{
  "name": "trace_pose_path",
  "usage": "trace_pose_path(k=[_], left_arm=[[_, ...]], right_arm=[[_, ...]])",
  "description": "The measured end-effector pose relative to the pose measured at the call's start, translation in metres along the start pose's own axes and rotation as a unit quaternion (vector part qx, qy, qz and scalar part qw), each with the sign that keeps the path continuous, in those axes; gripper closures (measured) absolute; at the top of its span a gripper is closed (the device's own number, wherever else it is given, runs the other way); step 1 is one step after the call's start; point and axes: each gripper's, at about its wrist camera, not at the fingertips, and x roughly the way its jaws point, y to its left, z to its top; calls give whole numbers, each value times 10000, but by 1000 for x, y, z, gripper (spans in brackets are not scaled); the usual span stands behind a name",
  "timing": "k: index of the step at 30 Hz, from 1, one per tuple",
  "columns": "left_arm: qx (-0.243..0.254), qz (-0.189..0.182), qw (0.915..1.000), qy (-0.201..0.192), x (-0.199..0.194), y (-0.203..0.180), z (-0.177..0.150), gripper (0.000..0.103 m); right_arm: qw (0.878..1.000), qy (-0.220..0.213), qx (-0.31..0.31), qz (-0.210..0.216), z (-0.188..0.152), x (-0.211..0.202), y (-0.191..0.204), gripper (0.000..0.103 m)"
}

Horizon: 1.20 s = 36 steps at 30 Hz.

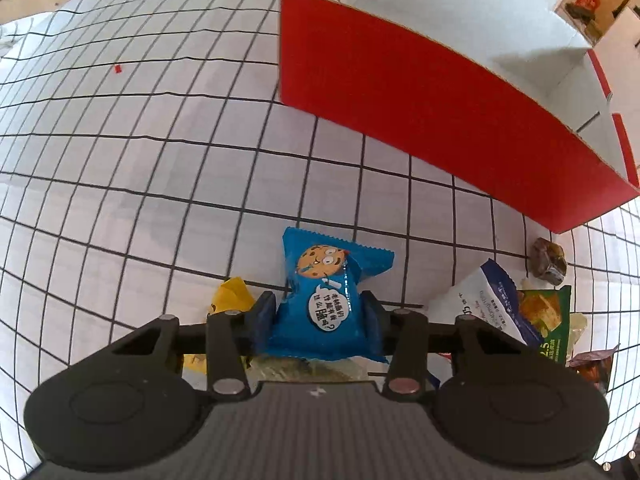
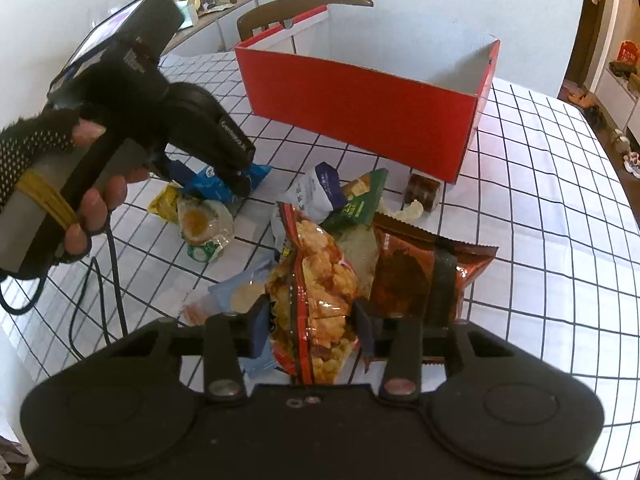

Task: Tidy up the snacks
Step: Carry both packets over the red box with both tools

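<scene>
My left gripper [image 1: 320, 316] is shut on a blue cookie packet [image 1: 324, 300], just above the checked tablecloth; the packet also shows in the right wrist view [image 2: 218, 186]. My right gripper [image 2: 310, 326] is shut on a clear red-edged bag of golden puffed snacks [image 2: 316, 284], over a pile of snacks. An open red cardboard box [image 1: 420, 120] with a white inside stands beyond both grippers; it also shows in the right wrist view [image 2: 360, 108].
The loose pile includes a brown foil bag [image 2: 424, 276], a green packet [image 2: 360, 200], a white-blue pouch [image 2: 320, 192], a yellow packet [image 1: 232, 296], a clear round packet [image 2: 206, 224] and a small brown wrapped sweet [image 2: 424, 192]. A chair [image 2: 300, 8] stands behind the box.
</scene>
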Motion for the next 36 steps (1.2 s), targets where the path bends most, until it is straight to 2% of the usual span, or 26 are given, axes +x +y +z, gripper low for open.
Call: trace_pose_path(k=[11,21,29,36], left_arm=[[-32,-264,9983,-518,-60,5,-11,61],[291,-459,9921,-1127,-132,-17,-9,60],[604,-457,9873,-1394,-158,-39,16,60],[745,-353,9862,-1436,-154,-59,56,60]], right_arm=[[9990,-399,169,80,4,-40,0,62],[9950,-922,372,86,39,-84,-17,62],[9920,-1201,396,24,83,-91,-33,63],[9910,-1270,410,-94,124,-71,-46,63]])
